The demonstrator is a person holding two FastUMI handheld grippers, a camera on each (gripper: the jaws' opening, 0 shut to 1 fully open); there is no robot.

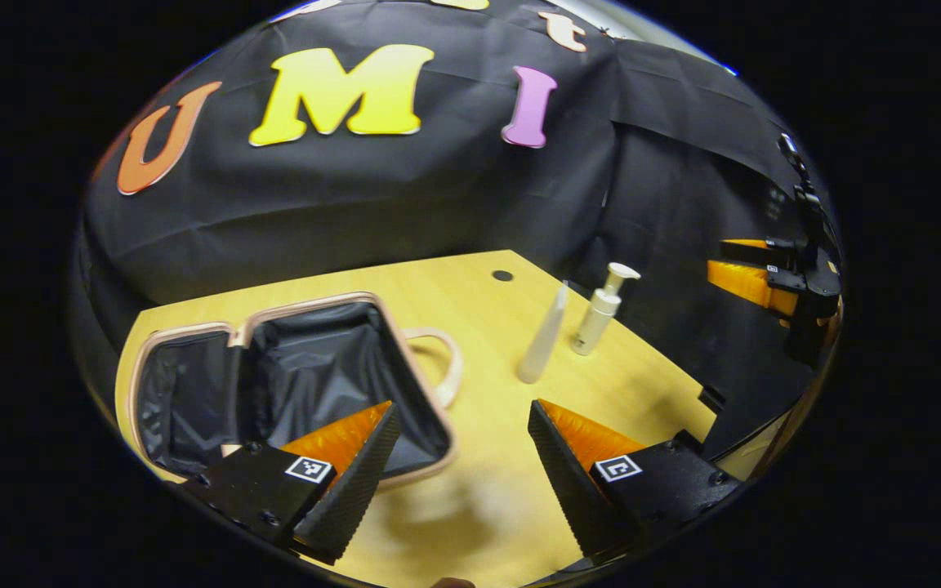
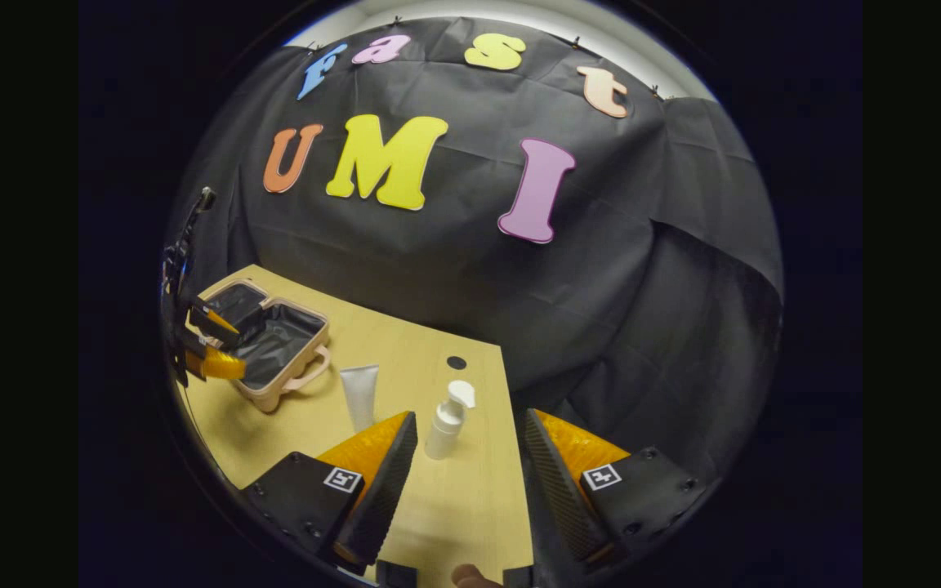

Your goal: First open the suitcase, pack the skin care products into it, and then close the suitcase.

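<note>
Suitcase lies open — left claw covers its corner.

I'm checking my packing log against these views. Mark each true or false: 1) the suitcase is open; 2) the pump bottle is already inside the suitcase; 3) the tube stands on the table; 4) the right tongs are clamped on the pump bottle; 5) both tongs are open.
1) The suitcase is open: true.
2) The pump bottle is in the suitcase: false, it stands on the table.
3) The tube stands on the table: true.
4) The right tongs grip the bottle: false, they hold nothing.
5) Both tongs are open: true, including the left tongs.
</note>
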